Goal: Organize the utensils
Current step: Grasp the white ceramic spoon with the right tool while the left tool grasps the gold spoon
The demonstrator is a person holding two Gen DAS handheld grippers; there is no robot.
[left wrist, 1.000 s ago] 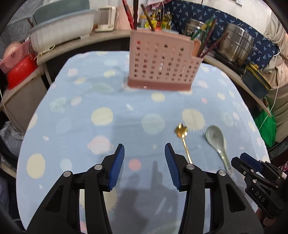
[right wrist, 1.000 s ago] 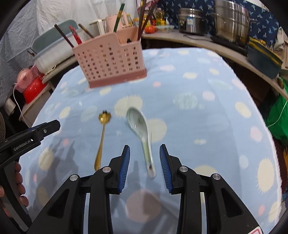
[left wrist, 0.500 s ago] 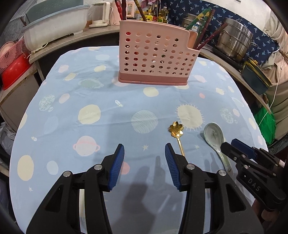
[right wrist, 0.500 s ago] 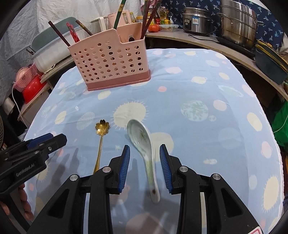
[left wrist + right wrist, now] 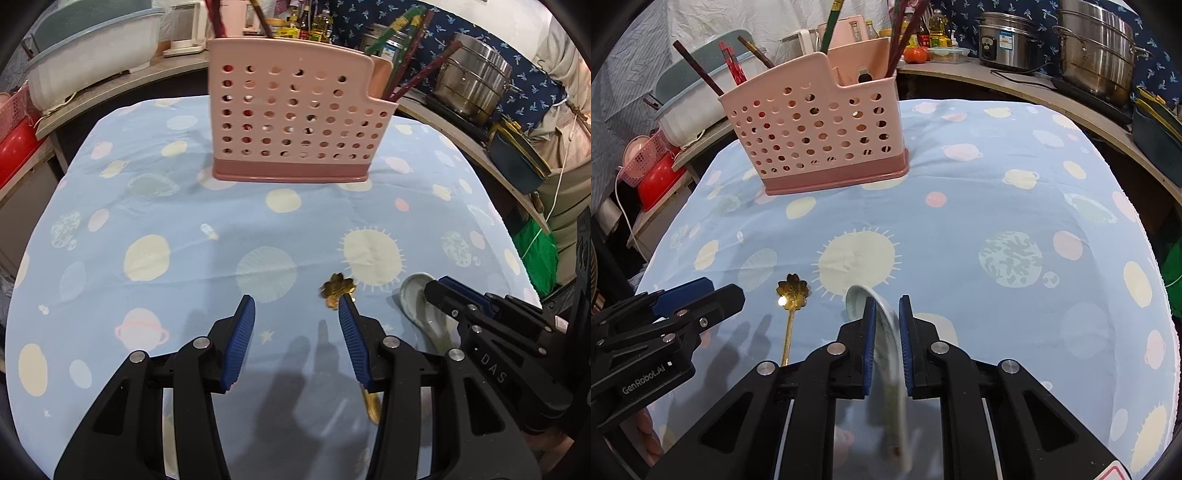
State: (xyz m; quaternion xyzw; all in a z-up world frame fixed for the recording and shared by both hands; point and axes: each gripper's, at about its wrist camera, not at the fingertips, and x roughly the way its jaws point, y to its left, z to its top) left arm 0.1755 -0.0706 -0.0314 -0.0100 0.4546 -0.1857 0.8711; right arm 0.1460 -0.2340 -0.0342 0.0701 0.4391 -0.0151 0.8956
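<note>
Ceramic spoon point(image 5: 886, 325) is pinched on edge between the right gripper point(image 5: 886, 314) pads, low over the blue tablecloth point(image 5: 997, 221). Left gripper point(image 5: 297, 310) is held spread, nothing gripped, gold spoon point(image 5: 338, 290) lying beside its right finger. Pink caddy point(image 5: 816, 125) is parked behind.

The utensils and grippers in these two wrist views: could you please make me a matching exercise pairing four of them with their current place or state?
Column one:
1. ceramic spoon
2. gold spoon
3. pink holder
4. left gripper

Column two:
A. stands upright at the far end of the tablecloth, chopsticks sticking out
B. jaws apart, nothing between them
C. clamped between the jaws of the right gripper
D. lies free on the tablecloth, flower-shaped bowl pointing toward the holder

Pairs: 1-C, 2-D, 3-A, 4-B
</note>
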